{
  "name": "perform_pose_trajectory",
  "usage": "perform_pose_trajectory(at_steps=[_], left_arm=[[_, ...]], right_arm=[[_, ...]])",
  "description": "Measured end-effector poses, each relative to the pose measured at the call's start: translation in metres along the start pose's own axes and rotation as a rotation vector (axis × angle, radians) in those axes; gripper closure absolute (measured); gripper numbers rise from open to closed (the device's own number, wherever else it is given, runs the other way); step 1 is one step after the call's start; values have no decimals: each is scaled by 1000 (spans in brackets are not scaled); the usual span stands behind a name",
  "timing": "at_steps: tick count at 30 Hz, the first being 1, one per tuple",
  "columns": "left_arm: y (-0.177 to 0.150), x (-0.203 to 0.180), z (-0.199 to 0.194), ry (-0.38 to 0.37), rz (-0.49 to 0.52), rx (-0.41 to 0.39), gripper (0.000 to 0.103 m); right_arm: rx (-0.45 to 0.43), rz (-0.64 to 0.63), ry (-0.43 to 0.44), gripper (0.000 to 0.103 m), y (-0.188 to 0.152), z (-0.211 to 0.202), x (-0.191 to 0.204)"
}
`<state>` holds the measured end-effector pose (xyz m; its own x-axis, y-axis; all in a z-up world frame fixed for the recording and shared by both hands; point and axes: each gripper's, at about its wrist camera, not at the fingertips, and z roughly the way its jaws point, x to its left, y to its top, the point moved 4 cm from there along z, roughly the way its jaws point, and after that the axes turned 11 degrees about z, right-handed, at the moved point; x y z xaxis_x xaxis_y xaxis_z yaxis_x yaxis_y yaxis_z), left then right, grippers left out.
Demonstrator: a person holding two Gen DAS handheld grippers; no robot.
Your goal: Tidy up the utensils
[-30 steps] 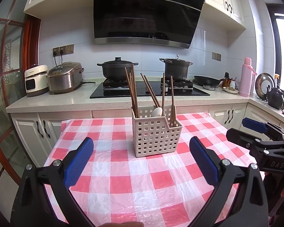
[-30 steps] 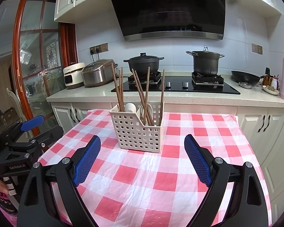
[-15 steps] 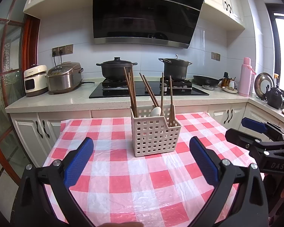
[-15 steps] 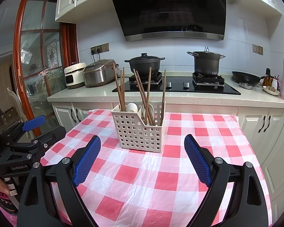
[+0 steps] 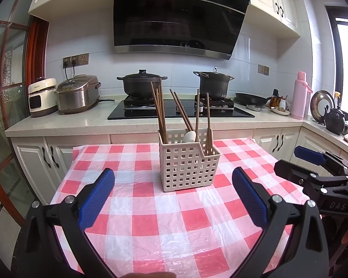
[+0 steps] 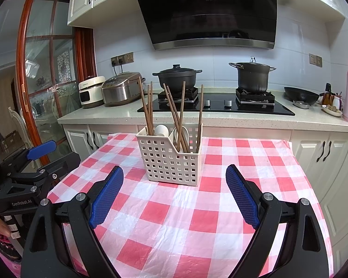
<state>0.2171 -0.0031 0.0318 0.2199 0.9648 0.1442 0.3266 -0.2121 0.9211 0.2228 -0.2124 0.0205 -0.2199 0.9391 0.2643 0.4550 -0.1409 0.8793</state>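
Left gripper (image 5: pixel 172 195) spread wide and empty, right gripper (image 6: pixel 174 195) likewise. Dead ahead of both, mid-table, stands the white basket (image 5: pixel 189 164), chopsticks (image 5: pixel 160 112) standing nearly upright, neither gripper clearly nearer. Only the right view reveals a second spoon (image 6: pixel 182 134) inside.

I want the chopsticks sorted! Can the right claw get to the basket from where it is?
Probably yes. The right claw is open and empty, and only bare checked tablecloth lies between it and the basket. The chopsticks stick up above the rim, free to grab.
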Motion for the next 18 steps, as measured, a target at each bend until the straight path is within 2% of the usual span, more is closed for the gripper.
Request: perform_pose_trajectory(at_steps=[18], left_arm=[[1, -1, -2, -8, 0, -2, 5]], right_arm=[[0, 0, 0, 18, 0, 0, 0]])
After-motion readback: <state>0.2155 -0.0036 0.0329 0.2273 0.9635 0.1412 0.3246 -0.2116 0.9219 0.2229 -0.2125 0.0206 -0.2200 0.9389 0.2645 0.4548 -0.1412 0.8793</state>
